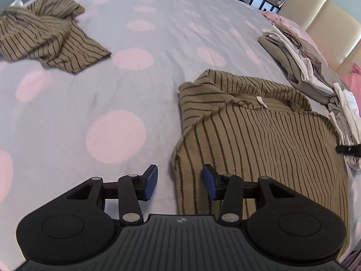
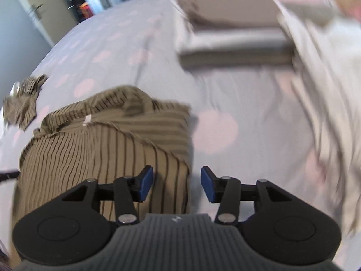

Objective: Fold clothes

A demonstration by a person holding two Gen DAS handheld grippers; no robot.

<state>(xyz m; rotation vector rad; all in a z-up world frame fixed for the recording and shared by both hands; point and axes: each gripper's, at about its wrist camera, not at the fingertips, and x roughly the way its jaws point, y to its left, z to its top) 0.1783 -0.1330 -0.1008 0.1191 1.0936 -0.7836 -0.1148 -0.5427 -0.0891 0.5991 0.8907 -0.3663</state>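
Both my left gripper [image 1: 180, 181] and right gripper [image 2: 177, 184] stand half open, empty. Soft, light striped garment [image 1: 259, 140] lies on the bed [image 1: 135, 90] at twelve o'clock; I'd pinch its side edges.

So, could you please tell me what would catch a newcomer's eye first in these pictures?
Probably the folded brown striped garment, lying on the polka-dot bedspread between the two claws. The left claw stands open at its left edge, the right claw open at its right edge, neither holding it. Next, the crumpled striped garment farther up the bed, and the stack of folded clothes near the headboard.
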